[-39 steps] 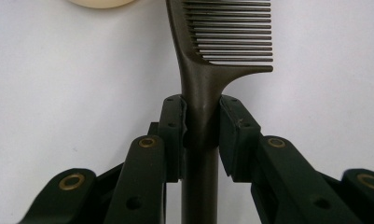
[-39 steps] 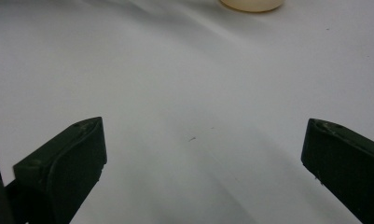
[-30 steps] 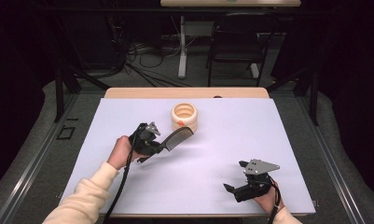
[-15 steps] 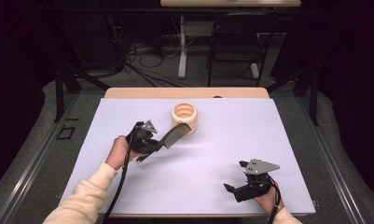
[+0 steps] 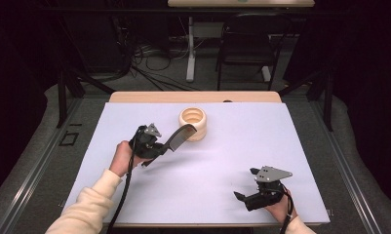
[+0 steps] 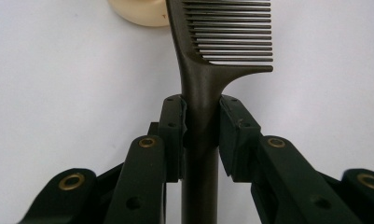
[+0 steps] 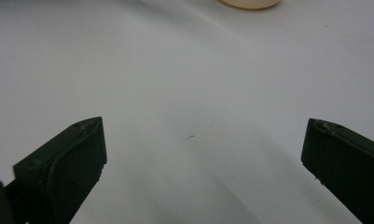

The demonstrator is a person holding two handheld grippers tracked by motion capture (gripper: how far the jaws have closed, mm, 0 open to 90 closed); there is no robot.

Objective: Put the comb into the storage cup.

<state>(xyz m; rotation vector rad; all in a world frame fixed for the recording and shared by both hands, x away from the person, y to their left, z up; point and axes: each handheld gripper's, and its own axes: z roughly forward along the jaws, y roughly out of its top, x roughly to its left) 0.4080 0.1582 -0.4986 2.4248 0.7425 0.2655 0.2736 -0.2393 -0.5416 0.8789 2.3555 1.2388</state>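
Observation:
A dark comb (image 5: 179, 136) is held above the white table sheet, its toothed end reaching the cream ribbed cup (image 5: 193, 124) at the back middle. My left gripper (image 5: 159, 147) is shut on the comb's handle (image 6: 201, 121), with the teeth (image 6: 231, 32) pointing to the right in the left gripper view and the cup's base (image 6: 140, 11) just beyond. My right gripper (image 5: 239, 196) rests near the front right of the table, open with nothing between its jaws. In the right gripper view the cup's (image 7: 250, 3) lower edge shows at the top.
The white sheet (image 5: 281, 146) covers a wooden table (image 5: 134, 96). Behind the table stand a chair (image 5: 244, 48), a table leg and floor cables. A small dark spot (image 5: 226, 102) lies at the table's far edge.
The left gripper has carried the comb slightly toward the cup and lifted its toothed end. The right gripper has stayed in place.

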